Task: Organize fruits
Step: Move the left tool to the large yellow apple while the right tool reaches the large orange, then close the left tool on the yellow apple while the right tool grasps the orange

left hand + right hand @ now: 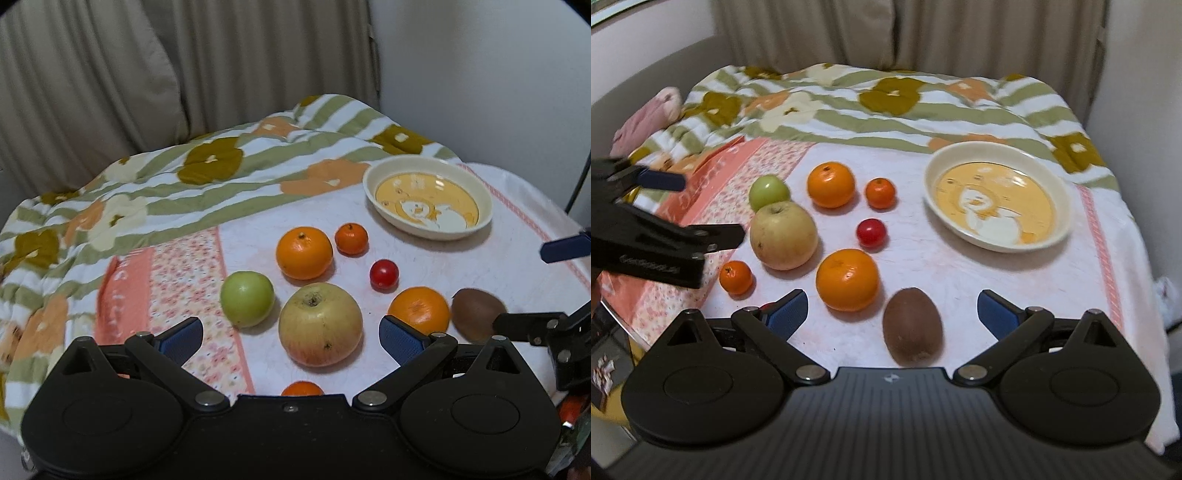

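Note:
Fruit lies loose on a white cloth. A large yellow apple (pixel 320 324) (pixel 783 235) lies between the blue pads of my open left gripper (pixel 291 336). Around it are a green apple (pixel 247 303) (pixel 769 192), two oranges (pixel 304 252) (pixel 419 309), a small mandarin (pixel 351 238), a red tomato (pixel 384 274) and a brown kiwi (pixel 477 314). My right gripper (pixel 892 314) is open, with the kiwi (pixel 911 326) between its pads. An empty cream bowl (pixel 428 198) (pixel 997 195) stands far right.
A striped floral quilt (pixel 207 177) is bunched along the far and left side of the cloth. Another small mandarin (pixel 735 277) lies near the front edge. Curtains and a wall stand behind. The left gripper shows at the left of the right wrist view (pixel 665 236).

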### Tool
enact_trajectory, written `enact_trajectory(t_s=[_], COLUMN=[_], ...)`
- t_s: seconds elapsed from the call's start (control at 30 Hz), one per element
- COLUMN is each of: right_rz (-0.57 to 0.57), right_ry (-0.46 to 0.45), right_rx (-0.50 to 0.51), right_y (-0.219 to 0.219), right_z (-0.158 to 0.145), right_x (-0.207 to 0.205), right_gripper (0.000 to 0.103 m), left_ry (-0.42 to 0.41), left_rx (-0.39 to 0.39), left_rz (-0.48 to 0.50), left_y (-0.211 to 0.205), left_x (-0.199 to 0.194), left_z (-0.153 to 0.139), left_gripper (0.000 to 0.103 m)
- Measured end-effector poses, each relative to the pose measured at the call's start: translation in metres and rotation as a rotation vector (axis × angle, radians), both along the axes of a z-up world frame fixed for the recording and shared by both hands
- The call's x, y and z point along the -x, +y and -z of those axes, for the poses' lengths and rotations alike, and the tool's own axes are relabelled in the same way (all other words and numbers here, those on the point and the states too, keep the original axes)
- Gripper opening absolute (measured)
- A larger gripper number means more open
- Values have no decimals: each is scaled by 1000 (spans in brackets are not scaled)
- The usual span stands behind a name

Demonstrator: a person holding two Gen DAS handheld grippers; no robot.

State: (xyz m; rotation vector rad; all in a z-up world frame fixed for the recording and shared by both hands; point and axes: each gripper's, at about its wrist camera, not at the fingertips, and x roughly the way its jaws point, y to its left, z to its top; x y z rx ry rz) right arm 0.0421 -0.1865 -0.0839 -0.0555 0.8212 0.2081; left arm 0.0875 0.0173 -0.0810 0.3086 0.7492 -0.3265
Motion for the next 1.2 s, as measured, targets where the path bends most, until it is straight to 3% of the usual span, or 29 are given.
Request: enact_trajectory(t_s=[0.43,0.77,0.87,1.2], right_rz=[-122,-197,-221,-231], right_ry=[-5,20,29,55], right_rx=[4,18,17,17], right_y=[21,32,35,37], right_z=[44,59,63,73], right_x=[-40,-53,-55,-64], right_gripper=[103,92,88,77], left_ry=[46,87,116,115], left_rx=[-5,2,36,34], left_rz=[90,121,133,117], left_y=[-8,-14,-13,-7], left_x=[-38,-52,-53,-48], left_z=[47,65,68,67], left_gripper=[97,89,79,79])
